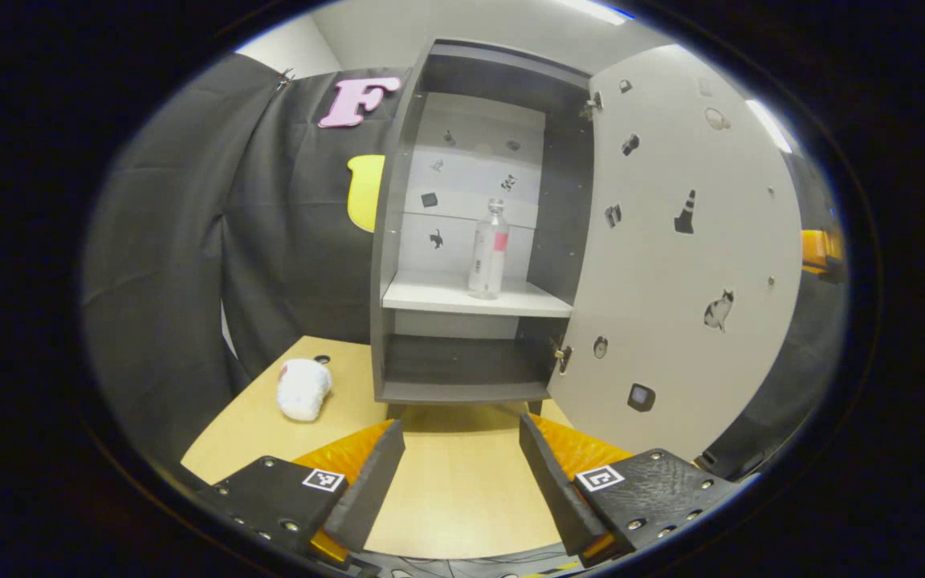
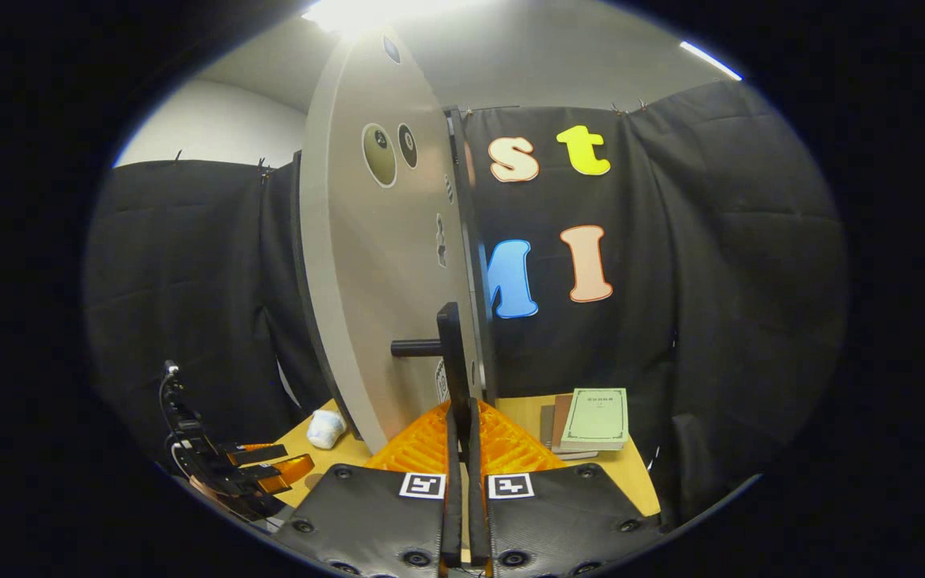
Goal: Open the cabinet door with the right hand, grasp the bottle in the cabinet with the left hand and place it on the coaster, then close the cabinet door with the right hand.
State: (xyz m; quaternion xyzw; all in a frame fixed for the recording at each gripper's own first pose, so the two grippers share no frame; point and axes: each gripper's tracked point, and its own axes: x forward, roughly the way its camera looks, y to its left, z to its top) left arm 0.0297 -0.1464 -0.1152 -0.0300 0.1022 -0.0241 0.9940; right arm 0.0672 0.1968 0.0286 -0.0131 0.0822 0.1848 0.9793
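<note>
You see, centre frame in the left gripper view, a clear bottle (image 1: 488, 249) upright on the cabinet (image 1: 462, 241) shelf, its pale stickered door (image 1: 671, 257) swung open at right.

A staged recording booth, not a lived-in home: black cloth (image 1: 189, 241) hangs as walls on all sides, clipped along the top, w/ plain white wall and ceiling strip lights (image 2: 707, 60) above. A light wooden tabletop (image 1: 462, 482) carries a small grey cabinet (image 1: 462, 241) w/ white shelf, its pale open door (image 1: 687, 265) dotted w/ small stickers. A stack of notebooks, green one on top (image 2: 595, 417), lies at the table's far edge.
</note>
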